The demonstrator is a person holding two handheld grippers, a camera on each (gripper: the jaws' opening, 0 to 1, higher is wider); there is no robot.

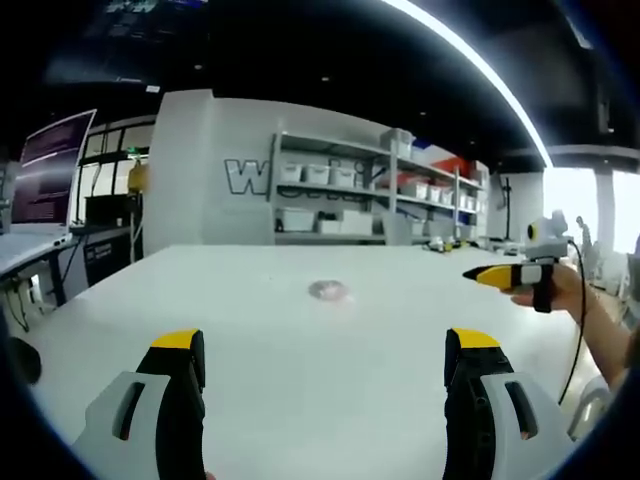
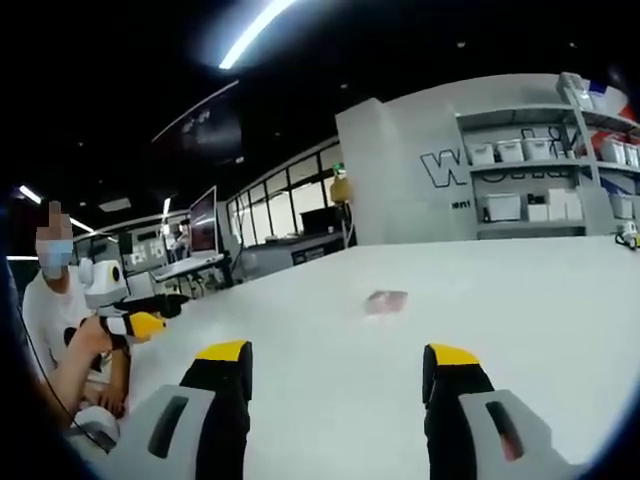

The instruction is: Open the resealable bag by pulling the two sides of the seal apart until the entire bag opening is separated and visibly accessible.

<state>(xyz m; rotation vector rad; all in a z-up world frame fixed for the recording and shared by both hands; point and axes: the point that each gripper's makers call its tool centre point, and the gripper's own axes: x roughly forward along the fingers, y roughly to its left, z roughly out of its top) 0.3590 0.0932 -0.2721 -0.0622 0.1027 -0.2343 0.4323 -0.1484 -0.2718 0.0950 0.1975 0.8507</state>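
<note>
While both grippers (image 1: 325, 370) (image 2: 338, 385) gape empty, the bag (image 1: 328, 290) lies beneath a wall's "W" (image 1: 243, 177).

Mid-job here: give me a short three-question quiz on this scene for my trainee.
1. True or false: the left claw already grips the small, pinkish, flat resealable bag.
2. What does the bag rest on? A) the white table B) a grey metal shelf unit C) the right claw
3. Fill in: both claws stand ___, with nothing between their yellow-tipped fingers.

Key: 1 false, it lies apart, farther along the table. 2 A. 3 open.
</note>
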